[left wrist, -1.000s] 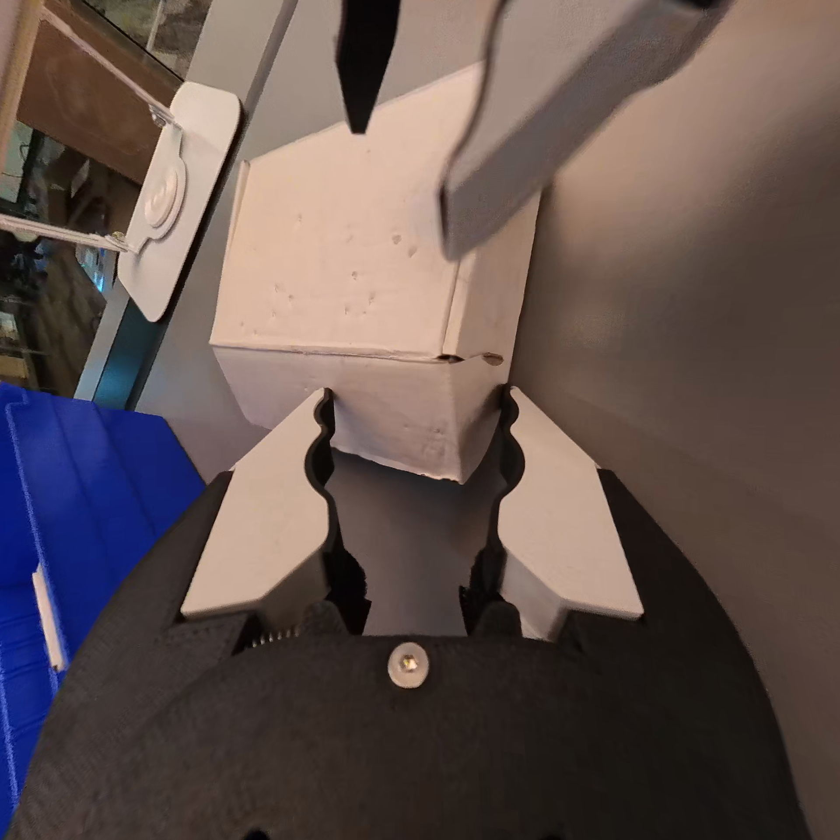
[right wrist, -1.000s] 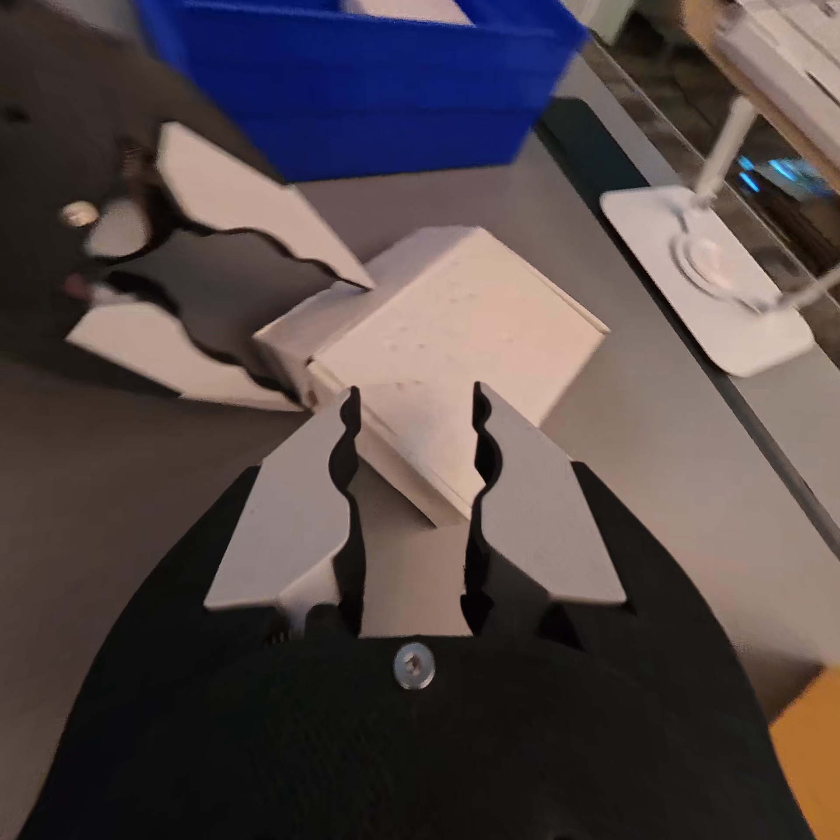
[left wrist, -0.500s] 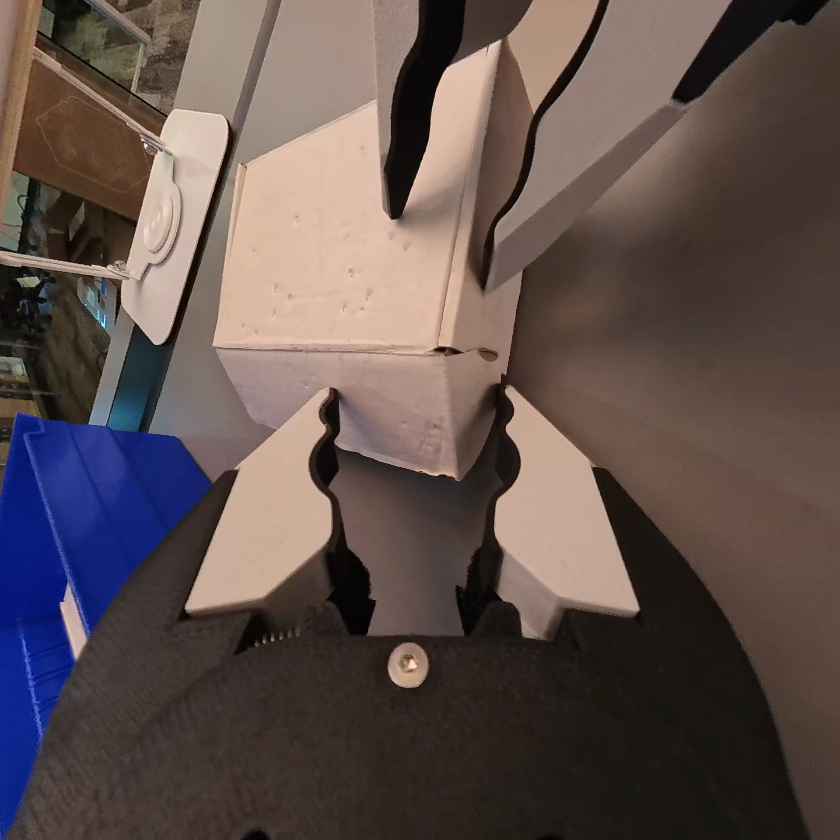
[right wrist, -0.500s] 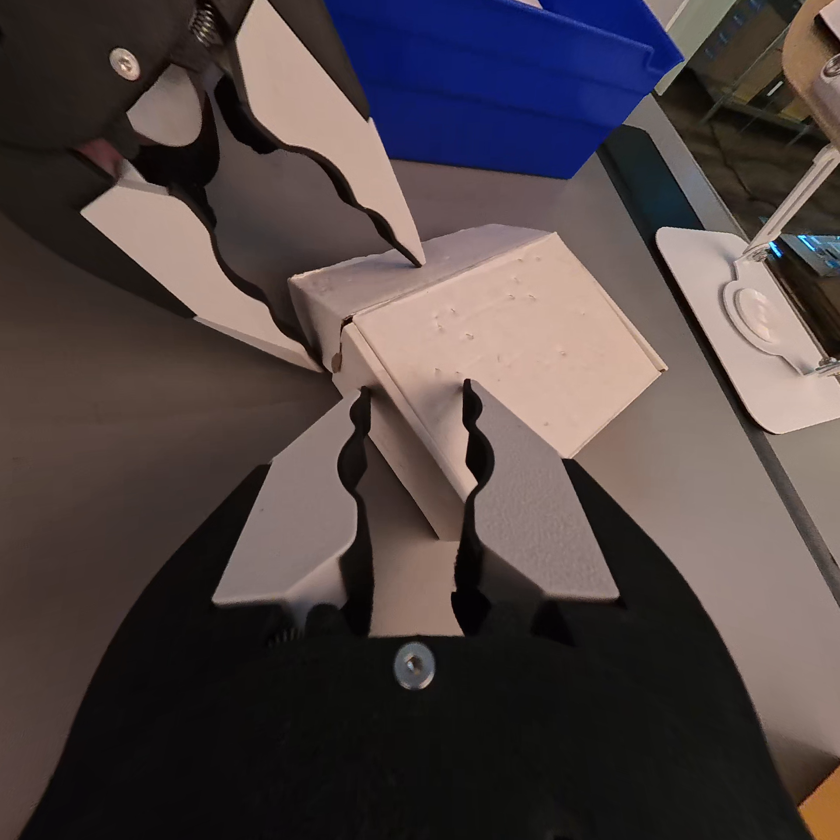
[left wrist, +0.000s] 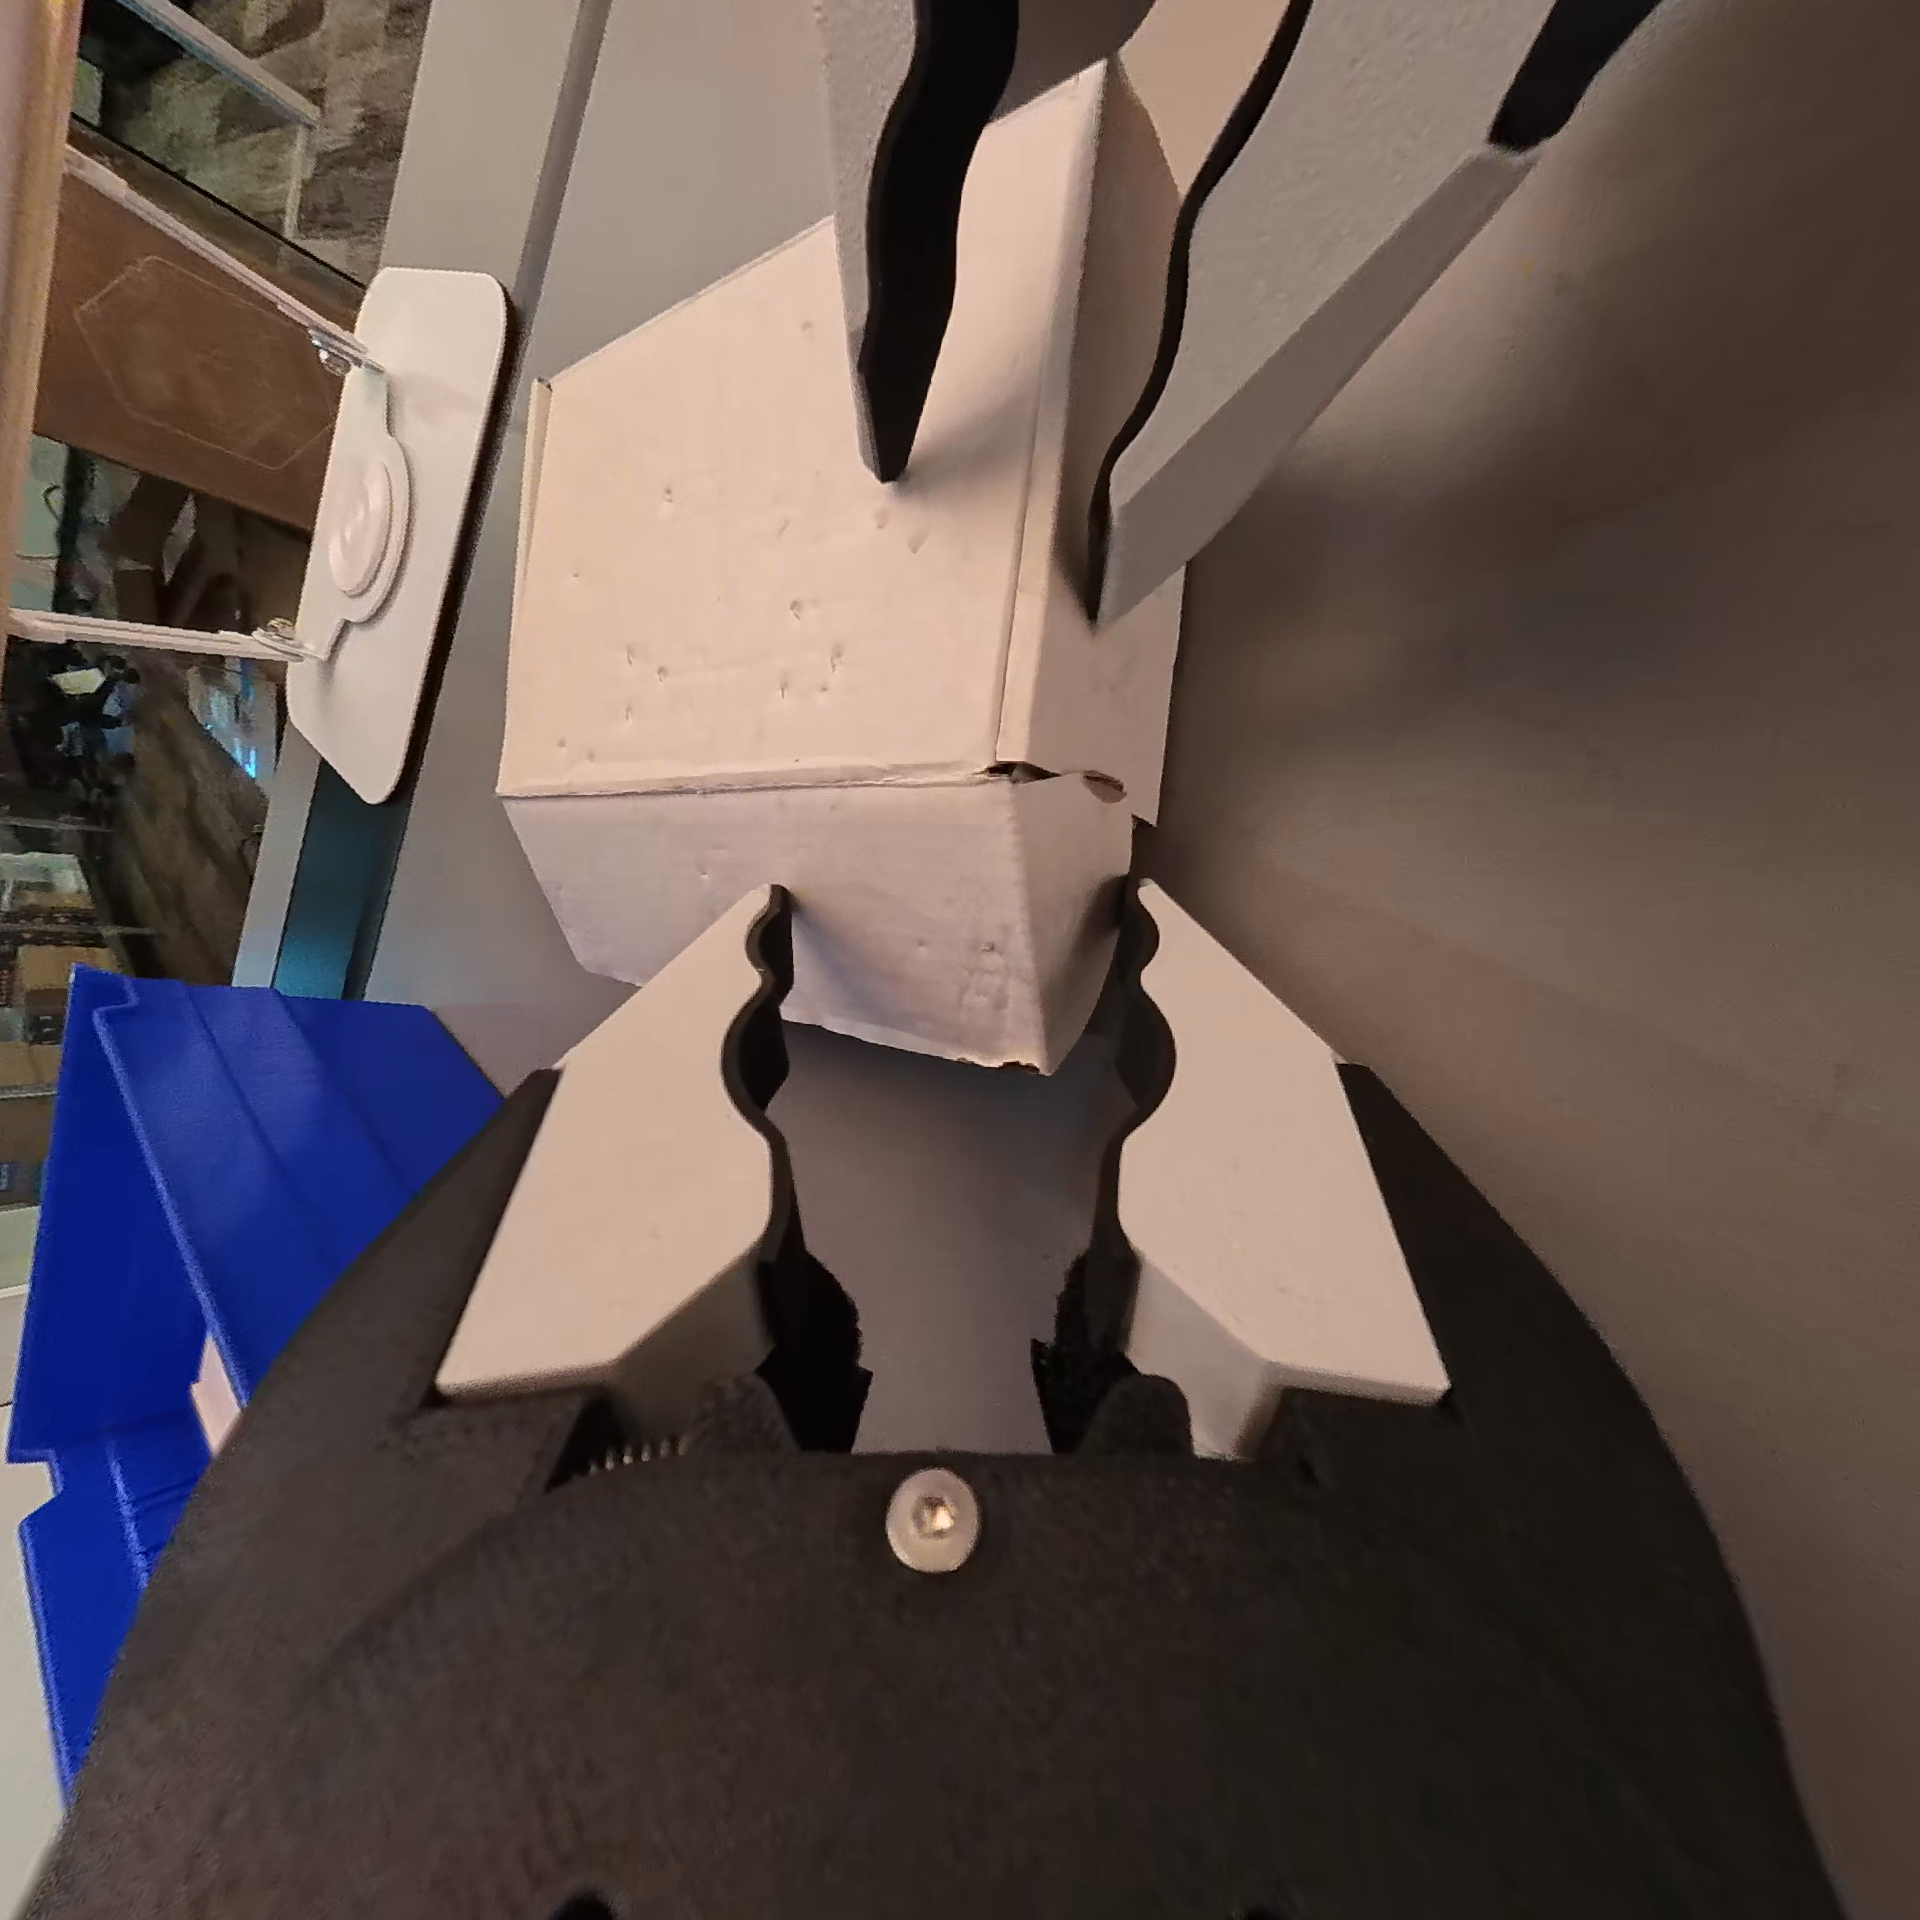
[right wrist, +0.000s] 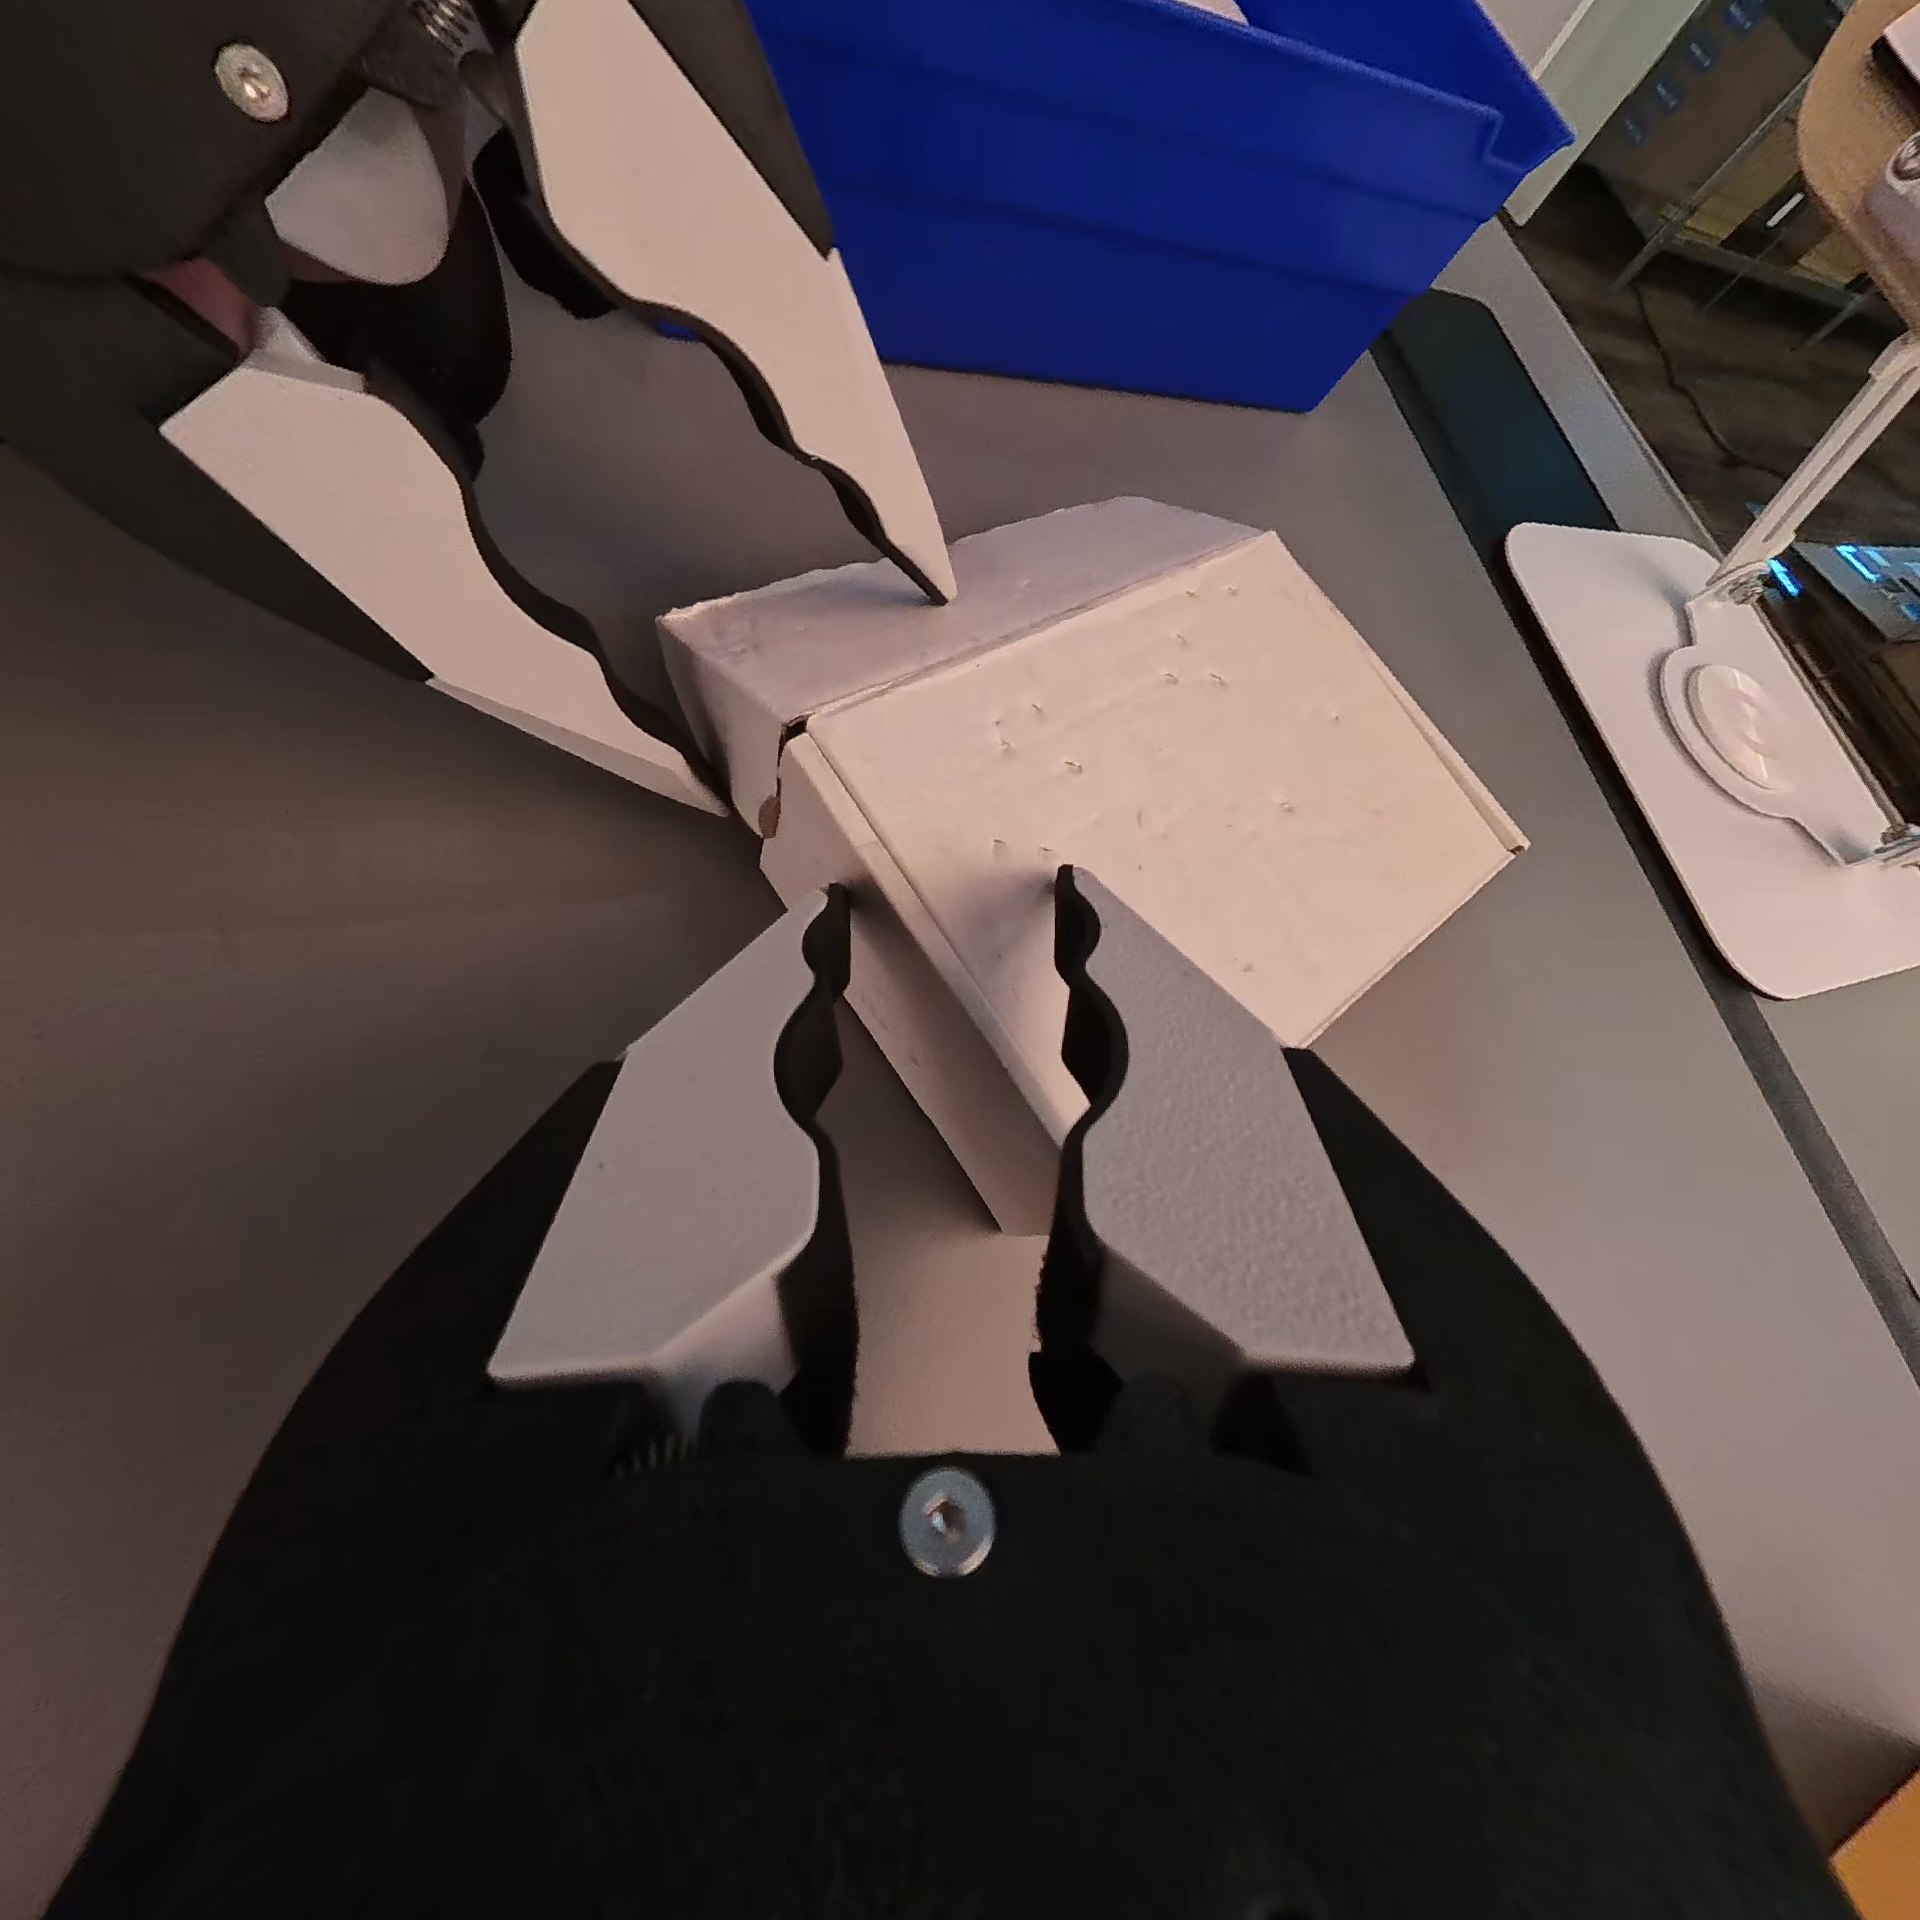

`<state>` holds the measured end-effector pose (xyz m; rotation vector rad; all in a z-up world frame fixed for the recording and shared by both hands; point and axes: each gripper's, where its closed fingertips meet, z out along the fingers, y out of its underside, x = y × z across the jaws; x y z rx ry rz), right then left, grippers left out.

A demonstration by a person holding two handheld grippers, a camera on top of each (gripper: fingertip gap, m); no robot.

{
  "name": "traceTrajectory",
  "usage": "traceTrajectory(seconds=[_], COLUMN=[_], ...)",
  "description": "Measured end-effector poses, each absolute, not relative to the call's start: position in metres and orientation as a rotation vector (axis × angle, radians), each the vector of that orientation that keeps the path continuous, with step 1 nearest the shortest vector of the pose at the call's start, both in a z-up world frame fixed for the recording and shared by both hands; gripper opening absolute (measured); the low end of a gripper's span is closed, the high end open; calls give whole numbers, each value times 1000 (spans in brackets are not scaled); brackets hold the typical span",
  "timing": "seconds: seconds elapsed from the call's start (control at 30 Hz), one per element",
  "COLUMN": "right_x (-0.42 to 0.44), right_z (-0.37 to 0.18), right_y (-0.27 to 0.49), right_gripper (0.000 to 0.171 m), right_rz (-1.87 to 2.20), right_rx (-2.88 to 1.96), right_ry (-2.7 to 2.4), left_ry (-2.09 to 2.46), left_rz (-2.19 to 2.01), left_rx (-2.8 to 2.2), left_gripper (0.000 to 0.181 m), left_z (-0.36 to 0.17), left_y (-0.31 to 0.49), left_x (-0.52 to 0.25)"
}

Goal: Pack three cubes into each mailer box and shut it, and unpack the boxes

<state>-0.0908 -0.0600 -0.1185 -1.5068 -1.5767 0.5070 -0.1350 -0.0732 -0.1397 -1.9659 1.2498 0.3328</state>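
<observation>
A closed white mailer box [left wrist: 769,613] sits tilted on the grey table [left wrist: 1558,935]. It also shows in the right wrist view [right wrist: 1122,790]. My left gripper [left wrist: 951,899] holds the box's near end between its fingertips. From the right wrist view, the left gripper [right wrist: 831,701] has one tip on the box's upper side and one at its lower corner. My right gripper [right wrist: 951,883] is closed on the lid's front edge, one tip on the lid top and one on the front face. It enters the left wrist view [left wrist: 987,535] from above. No cubes are in view.
A blue bin [right wrist: 1143,187] stands behind the box and also shows in the left wrist view [left wrist: 208,1195]. A white flat stand base [right wrist: 1714,769] lies near the table's edge [right wrist: 1787,1101], to the right of the box. Across from one pair of fingers to the other is roughly 6 cm. Both grippers' tips are roughly 35 cm from the white flat stand base [right wrist: 1714,769]. The left camera catches it too, in the left wrist view [left wrist: 402,502].
My right gripper has moved in onto the box and narrowed its jaws over the lid's front edge. My left gripper has kept its hold and barely moved.
</observation>
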Motion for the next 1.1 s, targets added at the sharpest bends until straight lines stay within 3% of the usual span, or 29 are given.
traceTrajectory(seconds=[0.57,0.77,1.1], right_x=[-90,-91,-91], right_z=[-118,-119,-119], right_y=[-58,-58,-59], right_gripper=[39,39,39], right_rz=[518,511,498], right_rx=[-1505,-1503,-1480], right_ry=[-1580,-1575,-1576], left_ry=[1274,1195,1177], left_rz=[414,307,70], left_rx=[-1924,-1983,-1972], left_gripper=[56,62,50], left_z=[-137,-142,-116], left_y=[-72,-71,-88], left_x=[-139,-132,-132])
